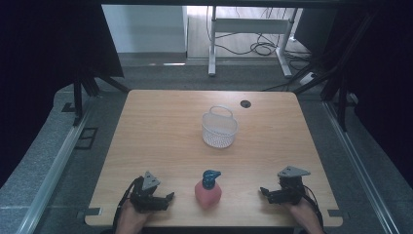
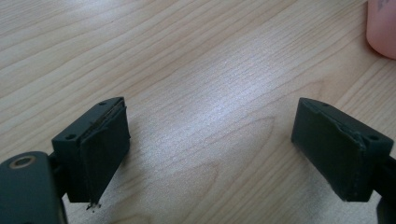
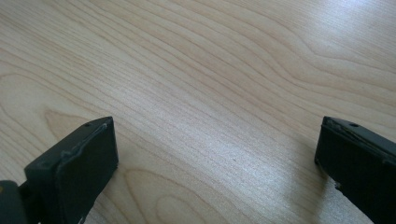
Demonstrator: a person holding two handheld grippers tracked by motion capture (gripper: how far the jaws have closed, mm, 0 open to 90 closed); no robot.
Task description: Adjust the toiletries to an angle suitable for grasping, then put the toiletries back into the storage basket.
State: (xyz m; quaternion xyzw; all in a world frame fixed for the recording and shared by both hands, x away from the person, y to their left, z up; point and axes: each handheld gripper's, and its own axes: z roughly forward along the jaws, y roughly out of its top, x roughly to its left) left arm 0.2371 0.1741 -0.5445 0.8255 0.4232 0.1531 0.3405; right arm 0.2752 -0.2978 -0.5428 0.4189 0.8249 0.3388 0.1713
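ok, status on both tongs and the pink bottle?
Left tongs open, empty, on the table. Right tongs open, empty. Pink bottle with blue top upright between them, untouched. White basket farther back; nothing in the way.

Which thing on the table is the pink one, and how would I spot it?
Start at the wooden table and go to its near edge, midway between the two grippers. There stands the pink bottle. Unlike the white mesh basket farther back, it is solid pink with a blue top.

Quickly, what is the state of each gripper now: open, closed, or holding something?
Left gripper: open, holding nothing.
Right gripper: open, holding nothing.
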